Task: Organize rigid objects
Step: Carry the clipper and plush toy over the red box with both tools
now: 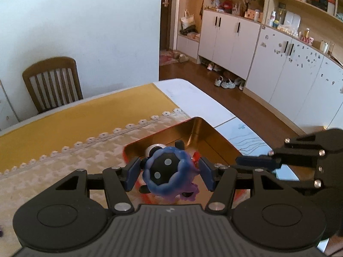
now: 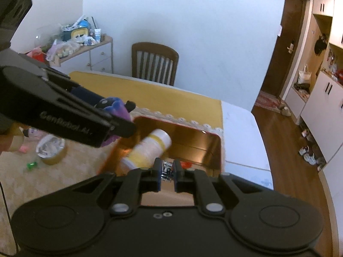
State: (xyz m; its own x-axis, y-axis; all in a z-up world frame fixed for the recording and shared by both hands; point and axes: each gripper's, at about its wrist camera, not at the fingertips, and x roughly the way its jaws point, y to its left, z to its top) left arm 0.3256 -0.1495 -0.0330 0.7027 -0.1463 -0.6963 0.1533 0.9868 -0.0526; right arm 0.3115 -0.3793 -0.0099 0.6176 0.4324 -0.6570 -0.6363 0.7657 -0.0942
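A blue and purple toy figure (image 1: 169, 171) with a black dotted face sits between the fingers of my left gripper (image 1: 169, 172), which is shut on it above a gold metal tin (image 1: 214, 132). In the right wrist view the toy (image 2: 115, 107) is held over the tin's (image 2: 203, 137) left rim. A white and yellow bottle (image 2: 150, 147) lies tilted inside the tin with small metal clips and a red item. My right gripper (image 2: 167, 173) hovers over the tin's near edge, its jaws nearly together with nothing between them.
The tin sits on a cream mat over a yellow tablecloth (image 1: 75, 117). A tape roll (image 2: 51, 150), a green clip (image 2: 32, 165) and small items lie left of the tin. A wooden chair (image 2: 154, 62) stands behind the table. Cabinets (image 1: 278, 64) line the right wall.
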